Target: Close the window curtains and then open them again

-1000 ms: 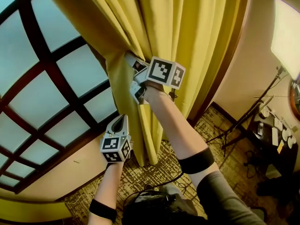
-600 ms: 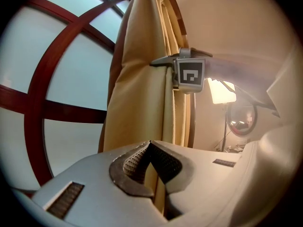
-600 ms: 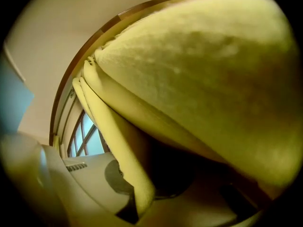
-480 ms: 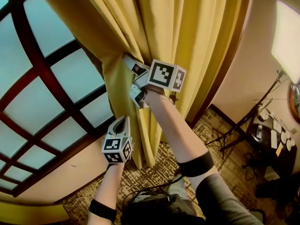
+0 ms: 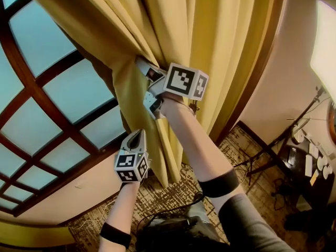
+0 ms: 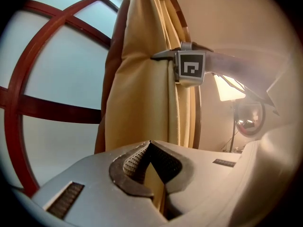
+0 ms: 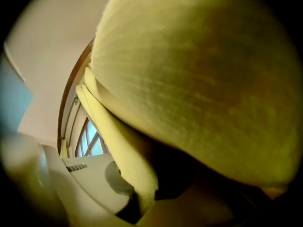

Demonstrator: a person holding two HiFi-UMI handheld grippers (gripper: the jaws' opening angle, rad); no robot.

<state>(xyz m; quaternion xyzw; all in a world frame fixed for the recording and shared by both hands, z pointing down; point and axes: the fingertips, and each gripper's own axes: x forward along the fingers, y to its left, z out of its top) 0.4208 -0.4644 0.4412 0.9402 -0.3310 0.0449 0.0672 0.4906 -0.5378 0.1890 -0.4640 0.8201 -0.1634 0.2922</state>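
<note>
L tool shut, jaws nipping the curtain edge low down. R tool sits above it, a bit to its R, clamped on a bunched fold of the same curtain. Fabric hangs gathered R of both tools; window panes uncovered to their L.

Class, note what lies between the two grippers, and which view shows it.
A fold of the yellow curtain, clamped by the left gripper below and the right gripper above; the head view shows it.
</note>
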